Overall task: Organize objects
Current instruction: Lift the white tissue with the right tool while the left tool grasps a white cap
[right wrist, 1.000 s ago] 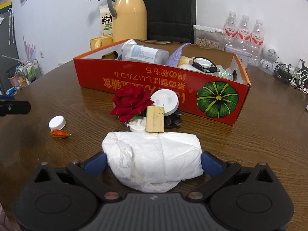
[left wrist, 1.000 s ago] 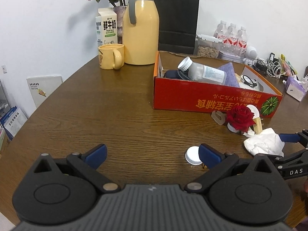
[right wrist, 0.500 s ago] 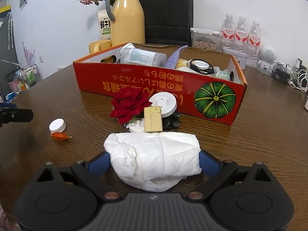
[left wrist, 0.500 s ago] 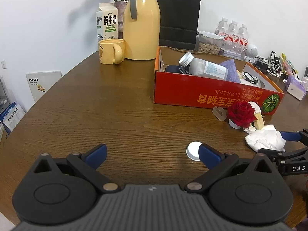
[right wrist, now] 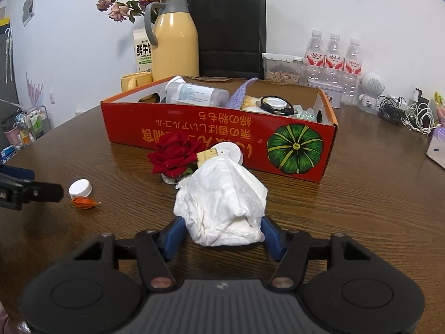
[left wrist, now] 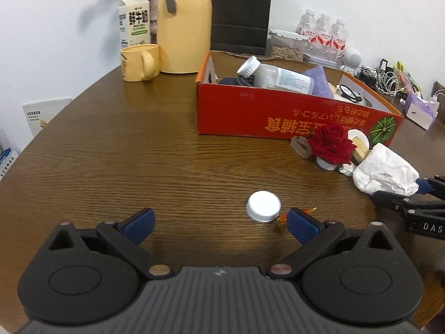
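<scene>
Just in front of the red box (right wrist: 217, 136), near its pumpkin end, we see the crumpled white tissue (right wrist: 222, 208) lying between our right gripper (right wrist: 222, 236) pads, its long axis crosswise; the jaws are closing, pads pressing its sides. Our left gripper (left wrist: 219, 222) stands wide apart and empty, farther from the red box, by the white cap (left wrist: 263, 205).

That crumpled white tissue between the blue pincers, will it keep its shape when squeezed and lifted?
Probably not. The tissue wad looks soft and wrinkled, already bunched upward as the right gripper jaws are closing on it, so it should squash further. It likely weighs little, and a loose fold may droop when lifted.
</scene>
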Available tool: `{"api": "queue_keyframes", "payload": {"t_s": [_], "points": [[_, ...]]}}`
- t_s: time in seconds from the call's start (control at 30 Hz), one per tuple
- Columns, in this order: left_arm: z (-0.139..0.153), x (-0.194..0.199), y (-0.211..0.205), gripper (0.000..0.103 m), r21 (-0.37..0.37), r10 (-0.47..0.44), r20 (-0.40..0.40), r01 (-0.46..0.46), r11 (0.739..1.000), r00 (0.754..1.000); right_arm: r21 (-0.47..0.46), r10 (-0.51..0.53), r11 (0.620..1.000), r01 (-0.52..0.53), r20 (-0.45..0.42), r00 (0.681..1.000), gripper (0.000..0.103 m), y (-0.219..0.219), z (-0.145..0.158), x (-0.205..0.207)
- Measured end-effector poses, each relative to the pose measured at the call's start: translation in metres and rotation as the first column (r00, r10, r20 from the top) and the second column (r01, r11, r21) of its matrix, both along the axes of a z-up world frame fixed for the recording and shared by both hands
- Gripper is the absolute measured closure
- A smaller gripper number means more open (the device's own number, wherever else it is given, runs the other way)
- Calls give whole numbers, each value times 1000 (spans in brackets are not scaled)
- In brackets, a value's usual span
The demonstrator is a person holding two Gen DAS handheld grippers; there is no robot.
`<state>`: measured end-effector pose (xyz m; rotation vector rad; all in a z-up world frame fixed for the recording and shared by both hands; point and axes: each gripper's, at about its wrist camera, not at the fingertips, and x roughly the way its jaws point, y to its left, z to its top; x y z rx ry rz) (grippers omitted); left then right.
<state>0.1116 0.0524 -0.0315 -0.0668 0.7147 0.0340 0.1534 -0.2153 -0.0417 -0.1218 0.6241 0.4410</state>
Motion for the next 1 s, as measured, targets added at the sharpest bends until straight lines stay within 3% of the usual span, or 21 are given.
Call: {"api": "queue_keyframes", "payload": {"t_s": [0.07,0.17,0.23,0.27,0.37,0.6,1.0], "points": [[0,5,-4,1,-6,-3,5,3,1000,1000,0,0,1000,0,2,1000,44,0,0,0],[0,14,-12,13,-10,-16,8,16,1000,1000,0,0,1000,0,3,1000,45,0,0,-1],[-2,19,-18,35,-17,-23,-1,23,1000,1000,1,1,1000,-1,4,1000,46,0,0,-1],[-3,21,-20,53,-21,-33,-10,32,999,999,1,1,1000,-1,4,1000,46,0,0,-1],[-4,21,-28,74,3,-38,-2,38,999,999,3,5,1000,-5,5,1000,49,1,0,-2],[-2,18,-25,74,-19,-34,6,34,999,999,23,8,1000,-9,18,1000,65,-1,0,-5],[18,15,-25,74,-12,-37,62,38,999,997,40,6,999,-8,53,999,67,-3,9,-11]]}}
